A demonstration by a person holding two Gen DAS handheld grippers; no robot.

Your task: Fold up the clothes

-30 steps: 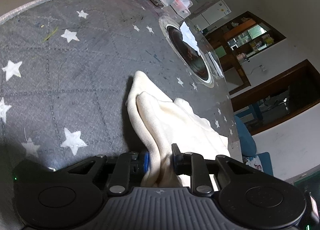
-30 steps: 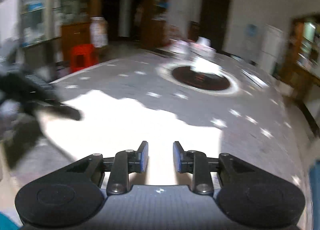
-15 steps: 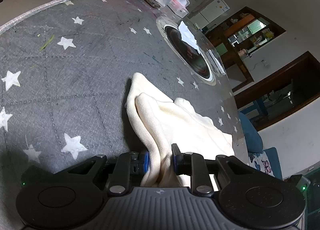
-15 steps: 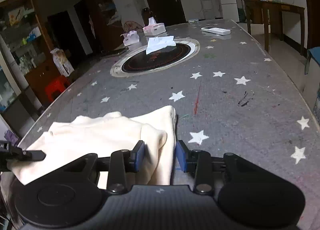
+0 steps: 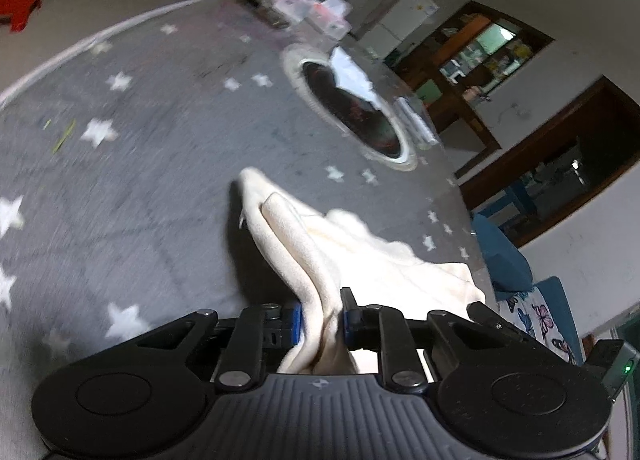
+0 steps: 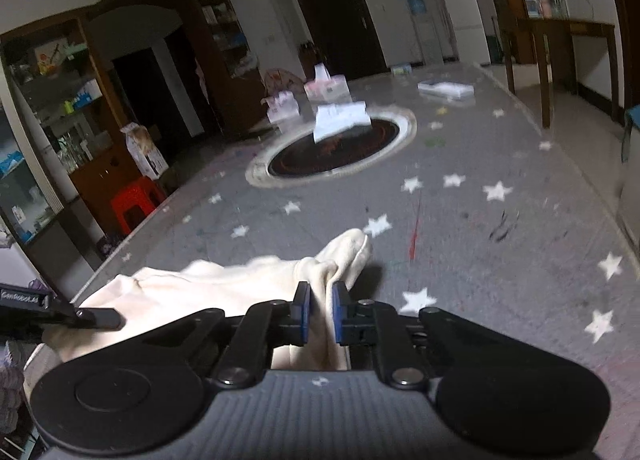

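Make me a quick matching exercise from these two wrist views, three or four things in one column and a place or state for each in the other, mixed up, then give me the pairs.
Things:
1. cream fleece garment
2. red plastic stool
3. white folded paper
4. grey star-patterned tablecloth

Places or states:
A. on the floor beside the table
B. lying on the round black hob set in the table
C. pinched by both grippers
D. spread under the garment

Pairs: 1-C, 2-A, 3-B, 4-D

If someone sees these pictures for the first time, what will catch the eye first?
A cream garment lies bunched on the grey star-patterned tablecloth, pinched at each end by the left gripper and the right gripper. Behind it, a dark round hob sits mid-table with white paper on it.
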